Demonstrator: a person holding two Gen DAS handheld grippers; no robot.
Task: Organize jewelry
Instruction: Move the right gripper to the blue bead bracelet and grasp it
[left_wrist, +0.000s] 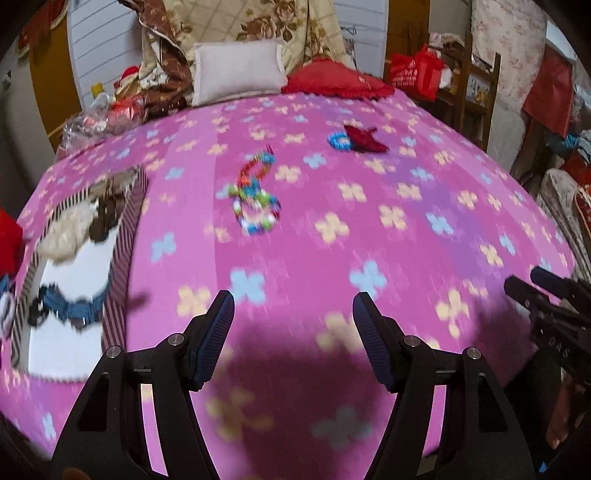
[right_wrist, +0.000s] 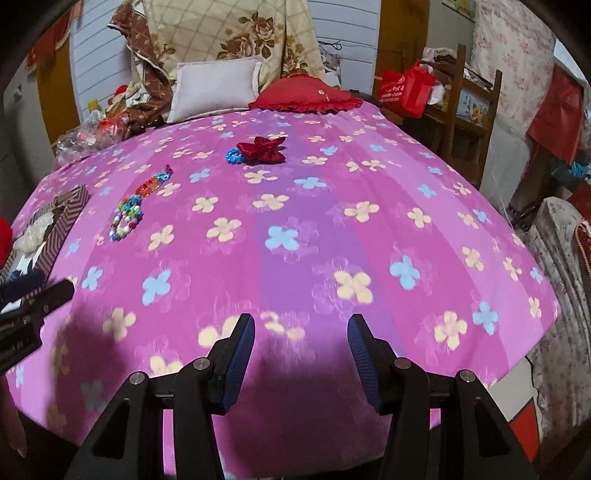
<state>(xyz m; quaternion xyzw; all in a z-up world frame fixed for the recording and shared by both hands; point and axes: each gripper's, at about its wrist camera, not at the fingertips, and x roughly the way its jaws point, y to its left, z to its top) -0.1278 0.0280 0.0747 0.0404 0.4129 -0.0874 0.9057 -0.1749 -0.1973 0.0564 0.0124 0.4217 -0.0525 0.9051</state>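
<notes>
A striped box (left_wrist: 122, 236) lies open at the left of the pink flowered bed; it holds a white fluffy piece (left_wrist: 66, 229), a dark piece and a blue band (left_wrist: 74, 308). Colourful bead bracelets (left_wrist: 255, 195) lie mid-bed, also in the right wrist view (right_wrist: 127, 218). A blue bead ring (left_wrist: 338, 142) touches a red velvet bow (left_wrist: 364, 138) farther back, also in the right wrist view (right_wrist: 264, 147). My left gripper (left_wrist: 293, 314) is open and empty above the near bed. My right gripper (right_wrist: 301, 332) is open and empty, to its right.
A white pillow (right_wrist: 214, 88) and a red cushion (right_wrist: 306, 98) sit at the head of the bed. Plastic-wrapped clutter (right_wrist: 88, 134) lies at the back left. A wooden chair (right_wrist: 465, 110) with a red bag stands to the right. The bed edge (right_wrist: 535, 339) drops off at the right.
</notes>
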